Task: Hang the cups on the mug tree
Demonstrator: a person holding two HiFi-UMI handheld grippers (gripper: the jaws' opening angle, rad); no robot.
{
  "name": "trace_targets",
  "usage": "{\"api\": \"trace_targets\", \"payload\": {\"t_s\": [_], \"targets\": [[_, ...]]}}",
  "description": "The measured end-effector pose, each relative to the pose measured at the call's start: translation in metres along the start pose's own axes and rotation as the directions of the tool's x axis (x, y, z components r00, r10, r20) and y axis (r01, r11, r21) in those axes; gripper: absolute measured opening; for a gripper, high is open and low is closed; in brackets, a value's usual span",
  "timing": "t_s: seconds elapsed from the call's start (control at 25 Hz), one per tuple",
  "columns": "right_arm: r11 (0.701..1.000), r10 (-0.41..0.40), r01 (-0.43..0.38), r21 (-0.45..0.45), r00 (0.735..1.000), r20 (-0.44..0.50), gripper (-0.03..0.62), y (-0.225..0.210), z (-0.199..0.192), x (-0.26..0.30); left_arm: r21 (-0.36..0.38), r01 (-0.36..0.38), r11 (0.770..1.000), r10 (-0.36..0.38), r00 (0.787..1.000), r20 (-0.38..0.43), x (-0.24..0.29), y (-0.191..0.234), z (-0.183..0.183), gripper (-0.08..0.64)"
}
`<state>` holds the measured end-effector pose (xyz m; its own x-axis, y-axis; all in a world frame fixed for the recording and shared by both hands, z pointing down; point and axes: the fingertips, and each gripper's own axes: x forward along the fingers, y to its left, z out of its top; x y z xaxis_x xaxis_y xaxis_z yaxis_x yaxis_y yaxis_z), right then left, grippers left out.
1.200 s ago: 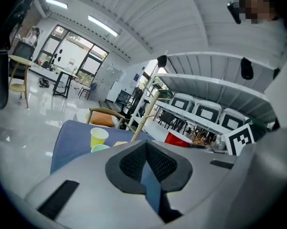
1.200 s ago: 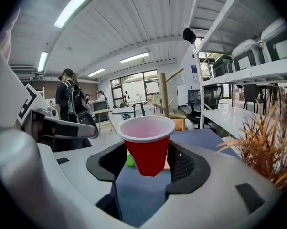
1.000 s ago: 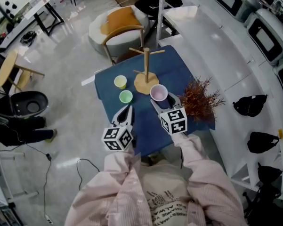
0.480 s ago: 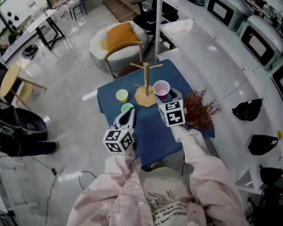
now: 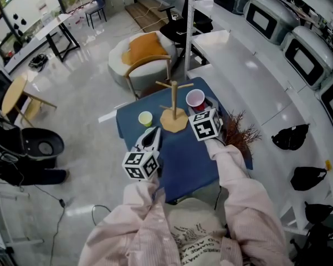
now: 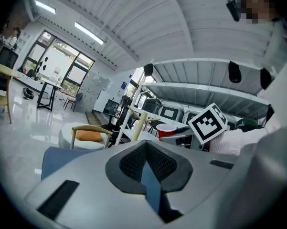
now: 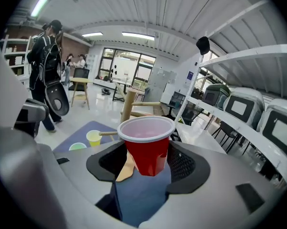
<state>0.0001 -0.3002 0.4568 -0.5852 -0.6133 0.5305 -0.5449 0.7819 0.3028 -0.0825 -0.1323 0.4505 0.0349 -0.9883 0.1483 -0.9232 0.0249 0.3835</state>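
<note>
While the right gripper [image 7: 150, 157] clamps the red cup [image 7: 148, 147] by its sides, the left gripper [image 6: 146, 151] hangs empty with jaws together.
The red cup is upright above the blue table [image 5: 188, 159], just beside the wooden mug tree [image 5: 173, 101]; farther off, a yellow cup [image 5: 145, 118] and a green cup [image 7: 77, 147] stand on the table.

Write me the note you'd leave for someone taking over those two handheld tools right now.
Right gripper: shut on the red cup, held up beside the mug tree.
Left gripper: shut, empty, above the blue table.
Yellow cup and green cup stand on the table, left of the tree.
Done: nothing hung yet; the pegs are bare.
To do: hang the red cup, then the other two.
</note>
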Motion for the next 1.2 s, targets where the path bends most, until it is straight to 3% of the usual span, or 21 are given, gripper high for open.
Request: {"api": "trace_targets", "payload": {"t_s": [0.4, 0.76, 0.96, 1.2], "targets": [[0.988, -0.032, 0.025, -0.152, 0.999, -0.042, 0.259, -0.021, 0.016, 0.019, -0.004, 0.017, 1.0, -0.017, 1.0, -0.008, 0.011, -0.001, 0.004, -0.002], [0.929, -0.061, 0.04, -0.367, 0.997, -0.045, 0.259, -0.021, 0.033, 0.029, -0.016, 0.015, 1.0, -0.016, 0.999, -0.03, 0.015, 0.001, -0.004, -0.002], [0.866, -0.076, 0.045, -0.499, 0.996, -0.043, 0.259, -0.014, 0.042, 0.033, -0.019, 0.013, 1.0, -0.014, 0.999, -0.034, 0.015, 0.001, -0.005, -0.002], [0.748, -0.104, 0.058, -0.661, 0.994, -0.03, 0.259, -0.004, 0.053, 0.035, -0.018, 0.019, 1.0, -0.02, 0.999, -0.044, 0.015, -0.002, -0.009, -0.002]]}}
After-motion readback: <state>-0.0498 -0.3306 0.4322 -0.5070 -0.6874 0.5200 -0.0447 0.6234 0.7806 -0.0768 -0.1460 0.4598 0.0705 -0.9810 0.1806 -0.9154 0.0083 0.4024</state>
